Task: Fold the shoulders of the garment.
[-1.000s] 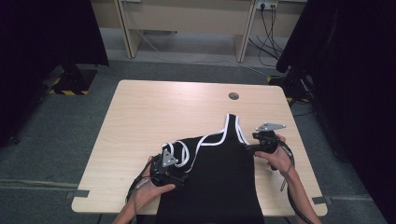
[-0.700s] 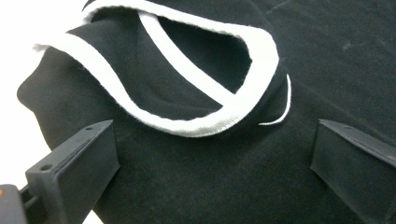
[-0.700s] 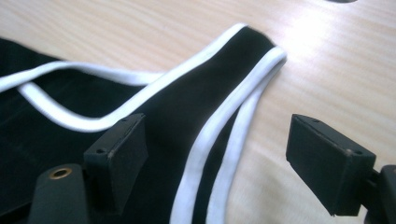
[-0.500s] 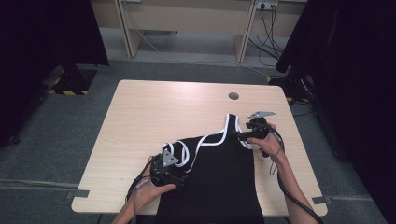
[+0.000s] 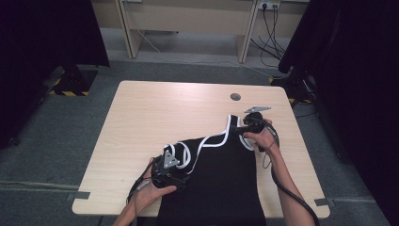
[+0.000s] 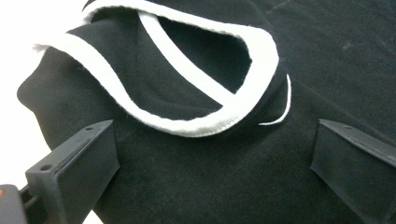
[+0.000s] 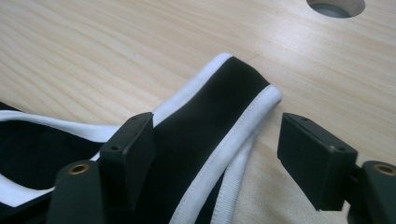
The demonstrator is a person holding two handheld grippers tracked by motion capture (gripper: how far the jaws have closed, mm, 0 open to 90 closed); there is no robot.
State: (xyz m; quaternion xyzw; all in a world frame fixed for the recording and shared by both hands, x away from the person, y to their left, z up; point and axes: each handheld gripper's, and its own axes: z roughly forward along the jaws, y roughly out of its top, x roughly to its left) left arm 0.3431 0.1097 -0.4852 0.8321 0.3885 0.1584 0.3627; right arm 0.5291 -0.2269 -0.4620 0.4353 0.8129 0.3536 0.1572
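A black sleeveless top (image 5: 221, 174) with white trim lies on the wooden table (image 5: 155, 113), its hem hanging over the near edge. My left gripper (image 5: 181, 169) rests at the bunched left shoulder; its jaws (image 6: 215, 133) stand wide open over the white-edged loop (image 6: 205, 126). My right gripper (image 5: 237, 129) is at the right shoulder strap (image 7: 224, 98). Its jaws (image 7: 217, 126) have just been closing, with the strap between them. One jaw sits over the strap's edge, while the other stays clear of the fabric.
A round cable hole (image 5: 235, 97) lies in the table just beyond the right strap and shows again as the cable hole (image 7: 335, 5) at the top of the right gripper view. Bare wood spreads across the far and left parts. Dark curtains flank the table.
My right gripper has moved left along the table to the tip of the right strap, and its jaws have narrowed. The left gripper and the bunched shoulder have stayed put.
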